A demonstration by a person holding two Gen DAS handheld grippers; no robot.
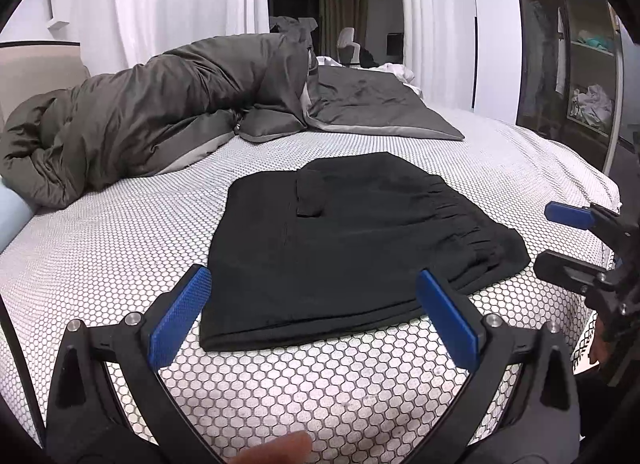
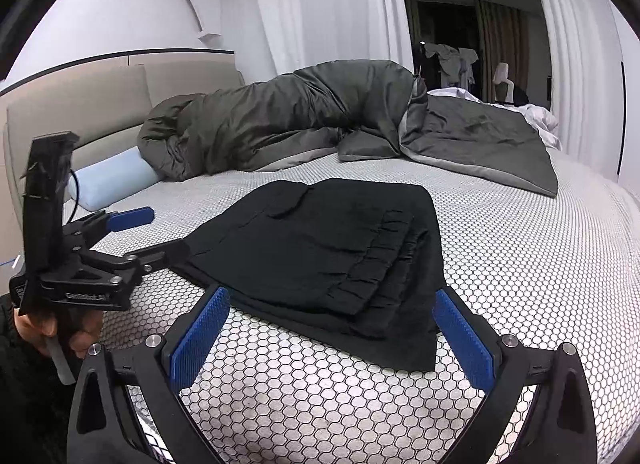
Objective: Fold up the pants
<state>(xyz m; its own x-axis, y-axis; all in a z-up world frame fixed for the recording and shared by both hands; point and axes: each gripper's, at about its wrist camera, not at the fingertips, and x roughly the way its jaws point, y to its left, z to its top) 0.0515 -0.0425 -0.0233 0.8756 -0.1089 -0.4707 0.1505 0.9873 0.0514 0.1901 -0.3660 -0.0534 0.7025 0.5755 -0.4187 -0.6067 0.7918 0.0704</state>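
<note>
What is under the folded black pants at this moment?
The black pants lie flat on the honeycomb-patterned sheet, which shows all round them. Whatever is between their folded layers is covered and cannot be seen.

Black pants (image 1: 352,240), folded into a compact flat rectangle of stacked layers, lie on the bed (image 1: 120,248) near its front edge. Gathered elastic waistband faces the right edge; a pocket flap shows on top.
</note>
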